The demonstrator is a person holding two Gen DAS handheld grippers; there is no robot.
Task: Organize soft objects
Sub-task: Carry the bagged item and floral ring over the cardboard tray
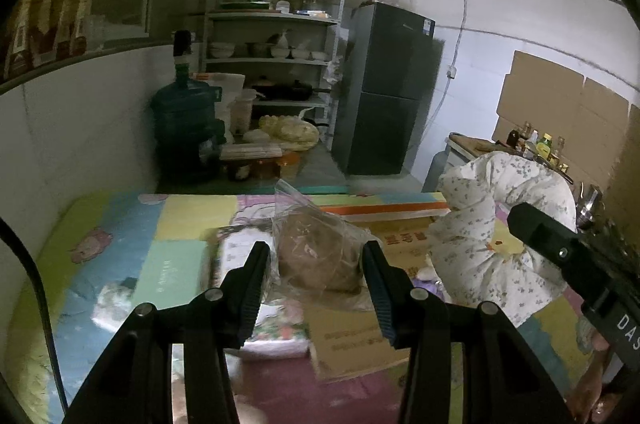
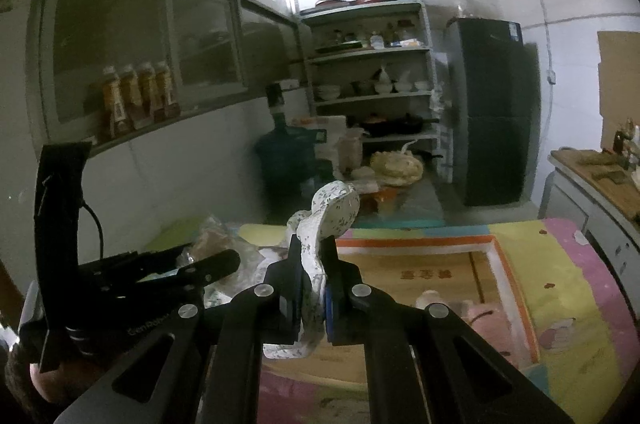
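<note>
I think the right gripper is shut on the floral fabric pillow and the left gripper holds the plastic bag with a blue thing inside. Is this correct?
Not quite: the thing inside the plastic bag is brown, not blue, as the left wrist view shows. The rest stands: the right gripper is shut on the floral fabric pillow, and the left gripper holds the bag.

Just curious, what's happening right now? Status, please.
Right gripper shut on floral cushion. Left gripper holding bagged brown bundle. Nothing blocking.
</note>
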